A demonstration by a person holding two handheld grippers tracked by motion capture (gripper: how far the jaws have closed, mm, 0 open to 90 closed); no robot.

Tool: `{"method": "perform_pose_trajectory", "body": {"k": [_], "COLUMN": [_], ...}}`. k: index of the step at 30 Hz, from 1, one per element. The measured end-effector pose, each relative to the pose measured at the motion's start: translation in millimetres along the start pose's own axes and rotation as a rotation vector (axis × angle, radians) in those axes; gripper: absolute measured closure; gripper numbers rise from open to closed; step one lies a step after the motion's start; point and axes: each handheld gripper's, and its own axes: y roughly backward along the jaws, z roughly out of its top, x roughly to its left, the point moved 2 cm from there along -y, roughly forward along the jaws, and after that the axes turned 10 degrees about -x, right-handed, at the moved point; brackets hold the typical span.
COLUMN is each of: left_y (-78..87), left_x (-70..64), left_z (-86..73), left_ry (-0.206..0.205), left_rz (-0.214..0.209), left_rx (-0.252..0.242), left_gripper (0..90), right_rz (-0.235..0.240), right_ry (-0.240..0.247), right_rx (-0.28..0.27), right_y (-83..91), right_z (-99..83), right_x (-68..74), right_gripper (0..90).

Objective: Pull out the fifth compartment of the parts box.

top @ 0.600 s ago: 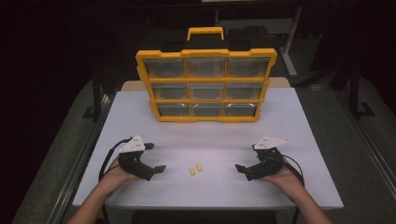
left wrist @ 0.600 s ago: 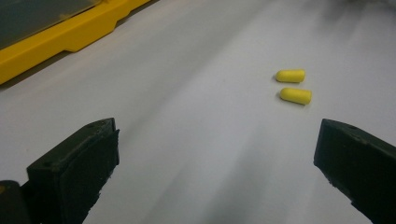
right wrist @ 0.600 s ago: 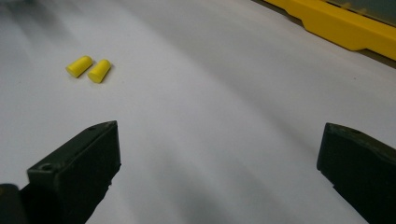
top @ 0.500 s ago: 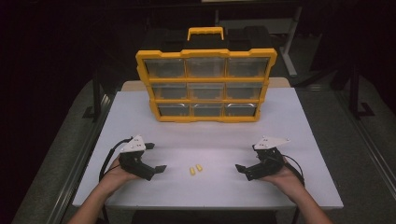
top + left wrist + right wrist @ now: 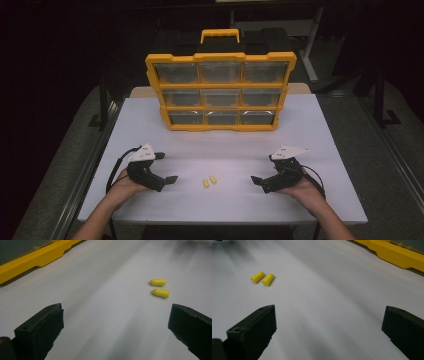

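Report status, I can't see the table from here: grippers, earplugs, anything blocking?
Left gripper and right gripper open, holding nothing, low over the table. Two yellow earplugs side by side between them, untouched. Nothing in the way; drawer box stands farther back.

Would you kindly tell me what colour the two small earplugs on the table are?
The earplugs are yellow, clearest in the left gripper view.

Contents of the yellow organiser's [image 5: 220,92] clear drawers are too small and dim to make out from the high view. In the left claw [image 5: 115,322] view the organiser is cut off at the top left edge, leaving a strip of its base; the right claw [image 5: 329,322] view cuts it off at the top right likewise. The far bench [image 5: 320,130] surface blurs in both claw views. Both forearms leave the high view's bottom edge.
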Motion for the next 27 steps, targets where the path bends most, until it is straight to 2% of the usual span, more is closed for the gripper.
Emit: {"method": "perform_pose_trajectory", "body": {"k": [19, 27], "left_y": [-13.2, -17.0], "left_x": [-2.1, -0.8], "left_z": [9.5, 13.1], "left_ry": [-0.026, -0.025], "left_rz": [-0.017, -0.025], "left_rx": [-0.015, -0.024], "left_gripper": [0.0, 0.0], "right_rz": [0.005, 0.009], "right_ry": [0.006, 0.004], "right_rx": [0.014, 0.015], "right_y": [-1.4, -1.6], "right_z": [-1.4, -1.5], "right_x": [0.7, 0.7], "right_gripper": [0.0, 0.0]}}
